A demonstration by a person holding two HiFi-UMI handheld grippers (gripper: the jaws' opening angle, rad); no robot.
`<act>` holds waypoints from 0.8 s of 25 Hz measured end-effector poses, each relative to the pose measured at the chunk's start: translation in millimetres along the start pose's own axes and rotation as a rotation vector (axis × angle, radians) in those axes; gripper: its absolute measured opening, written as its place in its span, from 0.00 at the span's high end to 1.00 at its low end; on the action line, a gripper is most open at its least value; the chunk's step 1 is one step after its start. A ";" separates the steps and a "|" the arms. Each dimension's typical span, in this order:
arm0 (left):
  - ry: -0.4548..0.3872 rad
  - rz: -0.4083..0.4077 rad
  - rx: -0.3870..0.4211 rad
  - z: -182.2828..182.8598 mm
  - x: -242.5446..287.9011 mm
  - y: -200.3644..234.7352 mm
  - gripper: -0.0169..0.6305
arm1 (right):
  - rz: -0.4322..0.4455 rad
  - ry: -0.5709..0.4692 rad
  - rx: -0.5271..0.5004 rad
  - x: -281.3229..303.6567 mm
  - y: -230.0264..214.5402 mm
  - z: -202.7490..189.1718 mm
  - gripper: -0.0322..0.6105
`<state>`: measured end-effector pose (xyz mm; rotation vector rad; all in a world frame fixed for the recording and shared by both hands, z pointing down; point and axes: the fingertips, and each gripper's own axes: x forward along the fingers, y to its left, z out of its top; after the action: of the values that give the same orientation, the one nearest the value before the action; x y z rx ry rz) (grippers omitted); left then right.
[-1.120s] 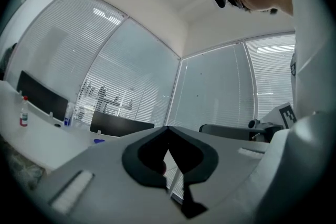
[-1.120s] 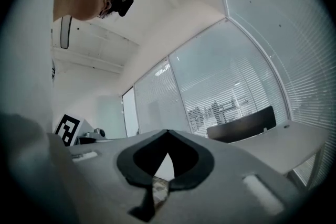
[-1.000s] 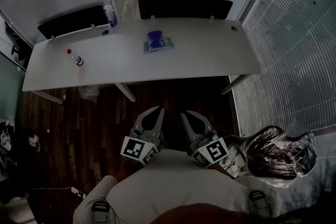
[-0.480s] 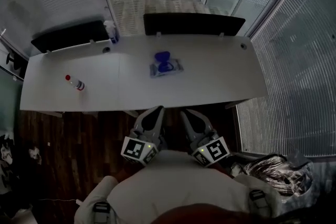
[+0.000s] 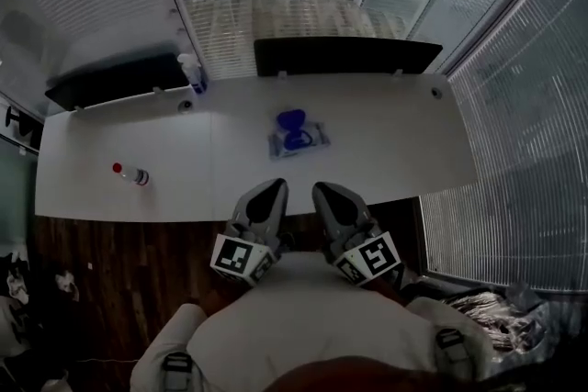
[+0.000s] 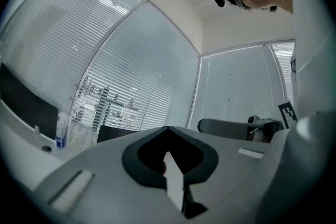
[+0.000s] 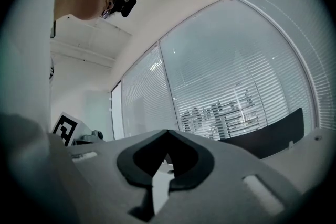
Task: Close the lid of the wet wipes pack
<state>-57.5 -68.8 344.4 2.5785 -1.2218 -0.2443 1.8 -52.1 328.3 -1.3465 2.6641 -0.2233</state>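
The wet wipes pack (image 5: 299,140) lies flat near the middle of the white table (image 5: 386,151). Its blue lid (image 5: 291,118) stands open at the far end. My left gripper (image 5: 272,189) and right gripper (image 5: 324,191) are held side by side close to my chest, over the table's front edge and well short of the pack. Both are shut with nothing between the jaws. In the left gripper view the left gripper (image 6: 168,129) points up at the window blinds. The right gripper (image 7: 168,132) does the same in the right gripper view, and neither of those views shows the pack.
A small bottle with a red cap (image 5: 132,174) lies at the table's left. A spray bottle (image 5: 191,72) stands at the back edge. Two black panels (image 5: 347,56) (image 5: 118,80) line the far side. Window blinds (image 5: 514,115) close off the back and right. Dark wood floor (image 5: 110,271) lies below.
The table and the wipes pack have come nearer and lower in the head view as I stepped forward. Both grippers stayed shut by my chest.
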 end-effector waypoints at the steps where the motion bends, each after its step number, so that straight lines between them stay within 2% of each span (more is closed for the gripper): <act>1: 0.001 -0.004 0.000 0.1 3.9 2.5 0.97 | -0.002 0.002 -0.001 3.3 -3.2 -0.2 0.95; 11: 0.015 0.018 -0.004 -6.4 45.0 18.2 0.97 | -0.026 0.032 0.020 16.5 -50.5 -3.9 0.95; 20: 0.034 0.043 0.007 -11.7 65.6 12.4 0.97 | 0.010 0.041 -0.002 16.3 -70.6 4.2 0.95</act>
<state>-22.2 -125.2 357.2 2.5485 -1.2666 -0.1874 48.5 -106.9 337.1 -1.3436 2.7048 -0.2496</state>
